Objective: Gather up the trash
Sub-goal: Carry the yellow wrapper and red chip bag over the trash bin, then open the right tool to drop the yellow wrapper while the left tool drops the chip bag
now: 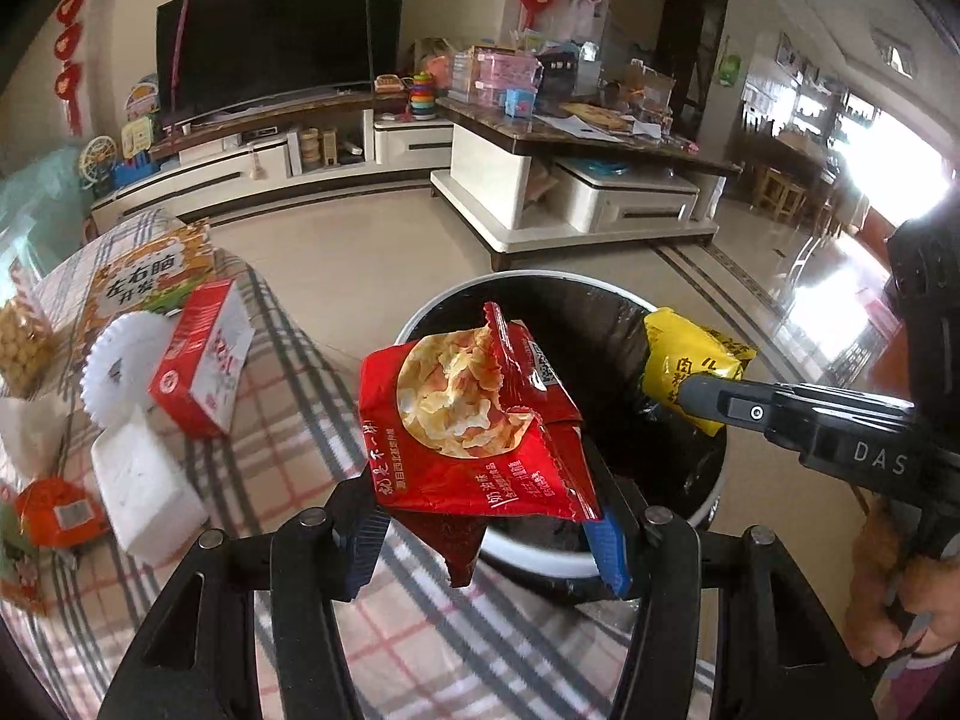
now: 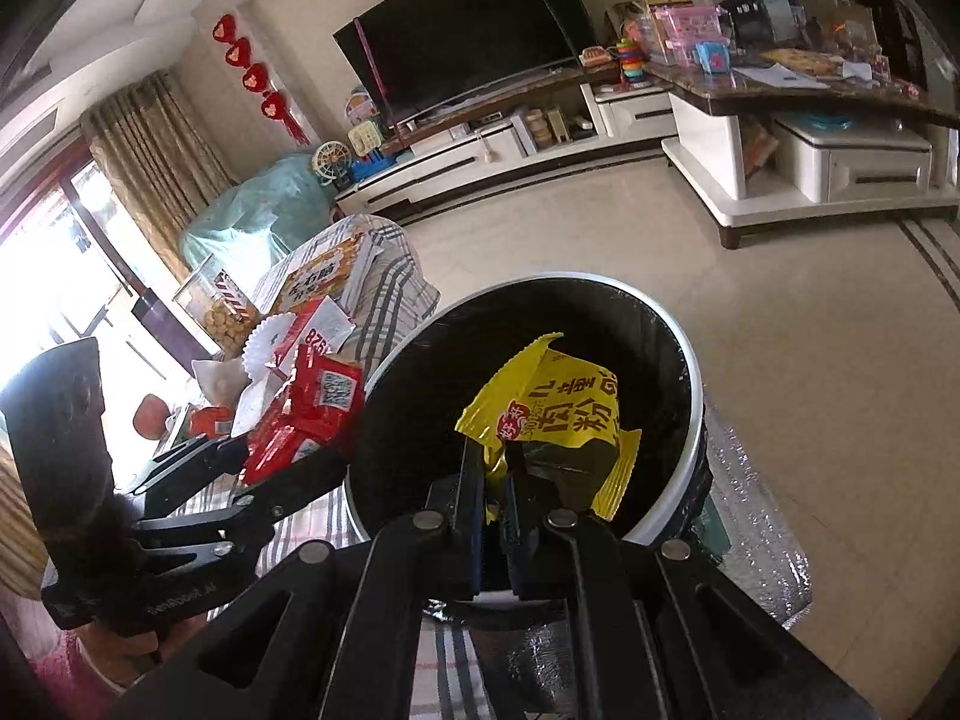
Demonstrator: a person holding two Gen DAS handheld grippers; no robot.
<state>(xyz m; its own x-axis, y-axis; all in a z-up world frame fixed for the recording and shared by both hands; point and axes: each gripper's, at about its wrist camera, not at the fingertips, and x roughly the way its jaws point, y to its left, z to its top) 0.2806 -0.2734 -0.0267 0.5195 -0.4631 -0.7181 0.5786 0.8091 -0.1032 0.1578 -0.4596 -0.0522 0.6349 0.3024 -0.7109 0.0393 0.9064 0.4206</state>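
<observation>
The left gripper (image 1: 486, 531) is clamped on a red chip bag (image 1: 474, 414), holding it over the near left rim of the round white trash bin (image 1: 708, 510) with its black liner. The right gripper (image 2: 495, 480) is closed tight on a yellow snack wrapper (image 2: 552, 408), which hangs over the bin's dark opening. To the left, on the plaid tablecloth (image 1: 288, 396), lie a red and white carton (image 1: 201, 360), a white foam block (image 1: 150, 486) and a white paper cup liner (image 1: 117, 363). A television (image 1: 270, 30) stands on the far wall.
</observation>
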